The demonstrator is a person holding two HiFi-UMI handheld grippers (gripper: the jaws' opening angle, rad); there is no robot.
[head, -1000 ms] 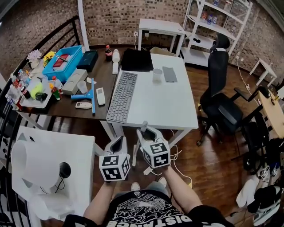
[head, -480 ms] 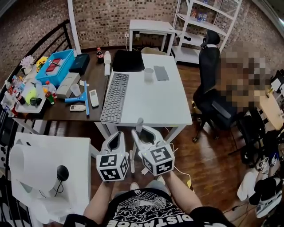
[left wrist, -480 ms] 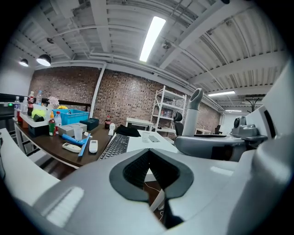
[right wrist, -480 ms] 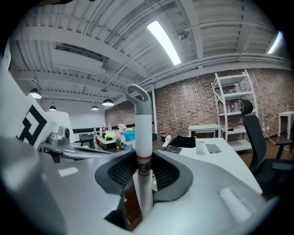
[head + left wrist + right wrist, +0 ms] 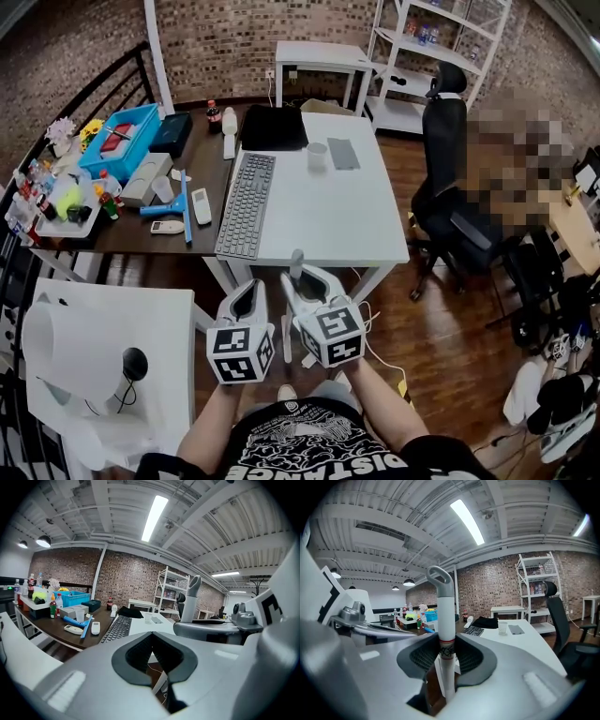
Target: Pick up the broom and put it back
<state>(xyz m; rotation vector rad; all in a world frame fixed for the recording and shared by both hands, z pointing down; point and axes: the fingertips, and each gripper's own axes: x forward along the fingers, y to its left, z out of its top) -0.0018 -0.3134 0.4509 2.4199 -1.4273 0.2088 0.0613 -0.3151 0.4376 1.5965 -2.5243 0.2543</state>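
The broom is a white pole with a grey loop at its top. It stands nearly upright between the pads of my right gripper, which is shut on it. In the head view the pole pokes up from my right gripper, and its lower part runs down between the two marker cubes. The broom's head is hidden. My left gripper hangs just left of the pole, apart from it. Its jaws meet at the tips with nothing between them. From the left gripper view the pole's top shows at the right.
Ahead stands a white table with a keyboard and a cup. A cluttered dark table joins it on the left. A black office chair is to the right, a low white table with a paper roll at my left, shoes at far right.
Both grippers have risen a little, the right one still closed on the broom pole. The head view has swung slightly, so the tables sit further left.
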